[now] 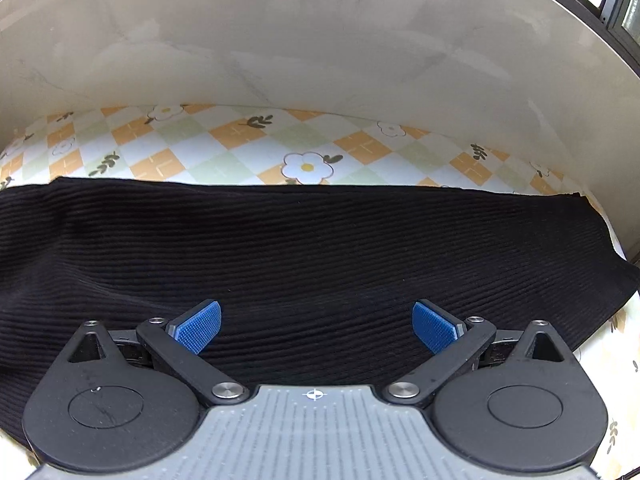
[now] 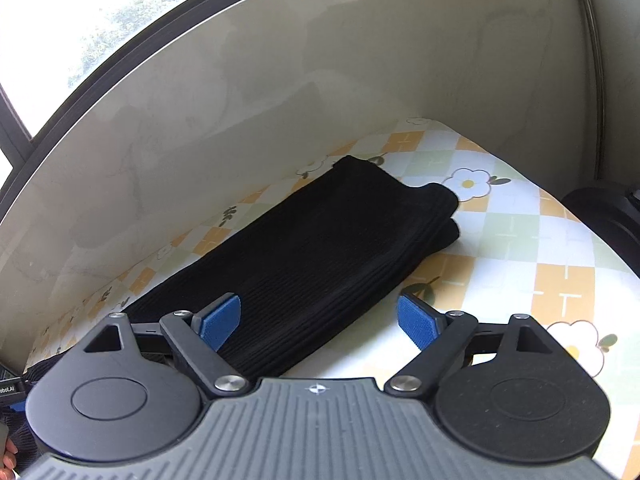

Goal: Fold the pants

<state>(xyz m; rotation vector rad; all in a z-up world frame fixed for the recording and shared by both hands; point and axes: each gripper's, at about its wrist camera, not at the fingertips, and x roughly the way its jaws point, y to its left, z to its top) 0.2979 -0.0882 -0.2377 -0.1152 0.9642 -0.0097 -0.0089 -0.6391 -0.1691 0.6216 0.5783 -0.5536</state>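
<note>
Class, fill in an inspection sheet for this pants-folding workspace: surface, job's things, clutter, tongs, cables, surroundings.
Surface: table under a cloth with checks and flowers.
Job's things: black ribbed pants, lying as a long strip along the wall, with stacked layers showing at the far end.
Clutter: nothing seen.
Tongs: left tongs open over the pants, nothing held; right tongs open at the pants' near edge, nothing held.
Cables: nothing seen.
Surroundings: pale wall behind the table; window above it.
</note>
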